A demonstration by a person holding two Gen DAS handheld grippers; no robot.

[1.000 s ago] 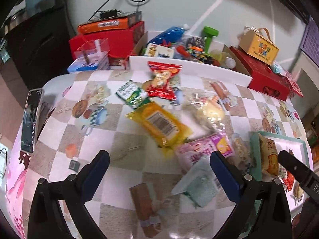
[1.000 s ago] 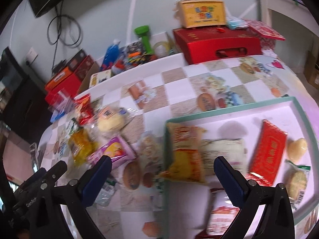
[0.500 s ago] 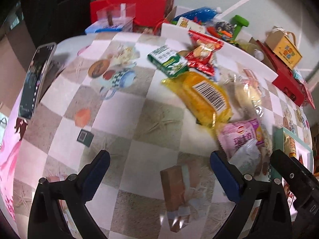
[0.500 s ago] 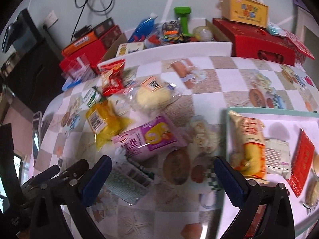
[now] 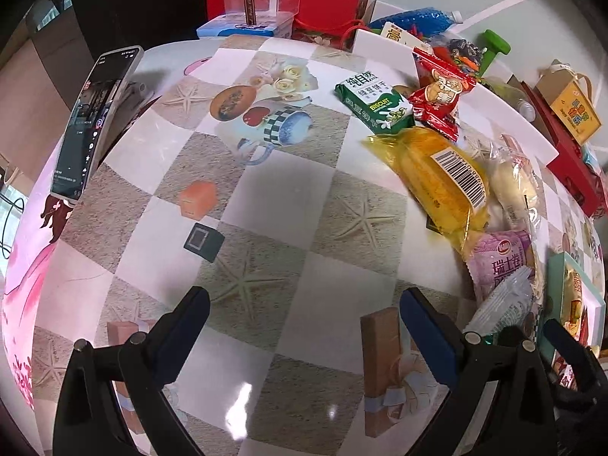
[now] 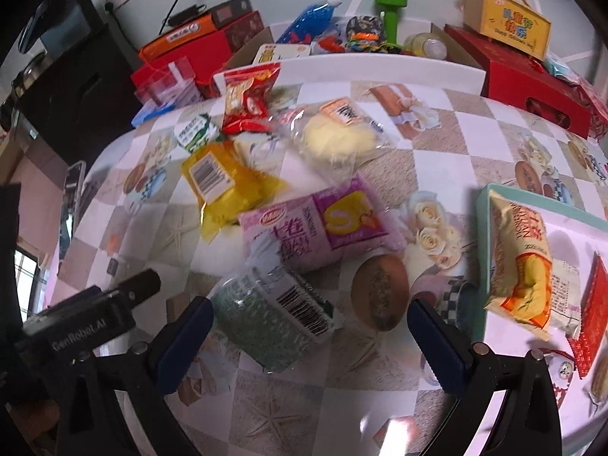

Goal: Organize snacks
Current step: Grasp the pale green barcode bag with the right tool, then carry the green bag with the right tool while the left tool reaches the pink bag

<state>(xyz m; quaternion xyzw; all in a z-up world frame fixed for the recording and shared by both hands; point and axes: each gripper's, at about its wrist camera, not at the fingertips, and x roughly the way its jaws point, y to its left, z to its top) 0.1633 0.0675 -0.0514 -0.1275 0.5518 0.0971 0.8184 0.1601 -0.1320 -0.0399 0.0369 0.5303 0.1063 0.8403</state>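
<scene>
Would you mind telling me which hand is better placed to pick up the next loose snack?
Right. The right tool is open with the green packet between its fingers, beside the tray. The left tool faces bare tablecloth.

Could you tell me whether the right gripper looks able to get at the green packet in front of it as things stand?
Probably yes. The right gripper is open, and the green packet lies just ahead of its fingers, overlapping the purple packet, with nothing on top.
</scene>
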